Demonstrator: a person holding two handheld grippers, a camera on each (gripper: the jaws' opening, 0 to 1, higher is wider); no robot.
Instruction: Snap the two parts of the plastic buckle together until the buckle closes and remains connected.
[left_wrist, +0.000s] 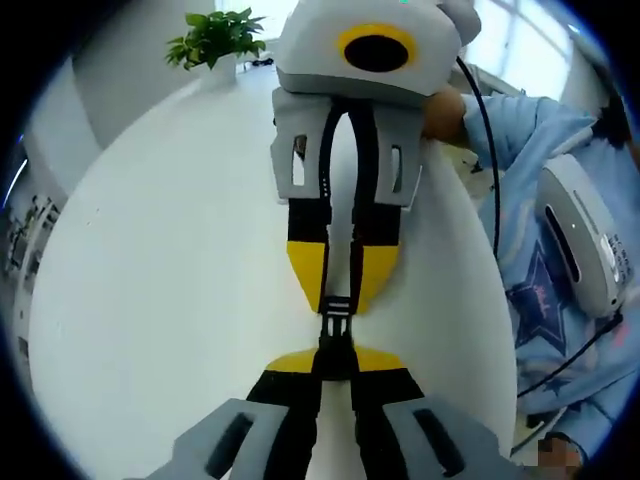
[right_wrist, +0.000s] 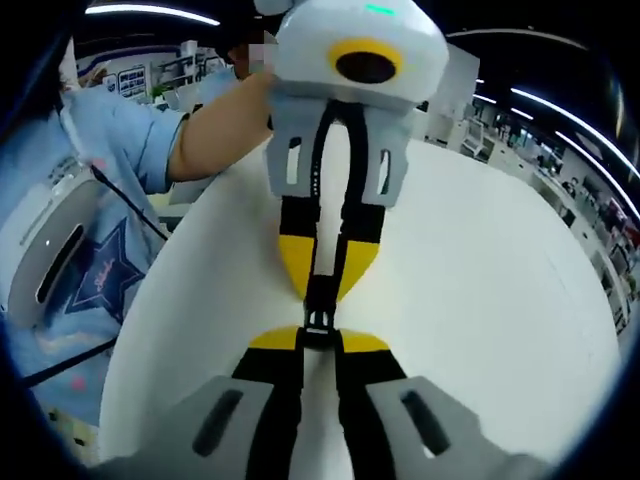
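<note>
A small black plastic buckle (left_wrist: 337, 318) hangs over the white table (left_wrist: 150, 290), between two grippers that face each other tip to tip. My left gripper (left_wrist: 336, 361) rises from the bottom of the left gripper view, its yellow tips shut on the near buckle half. My right gripper (left_wrist: 340, 285) comes down from the top, shut on the far half, with a black strap (left_wrist: 353, 190) running up between its jaws. In the right gripper view the buckle (right_wrist: 318, 318) sits between my right gripper (right_wrist: 318, 343) and my left gripper (right_wrist: 322, 272). The halves meet; I cannot tell if they are latched.
A potted green plant (left_wrist: 215, 40) stands at the table's far edge. A person in a light blue star-print shirt (left_wrist: 545, 270) is beside the table, with a white device (left_wrist: 585, 235) at the chest. A bare forearm (right_wrist: 215, 125) reaches to the left gripper.
</note>
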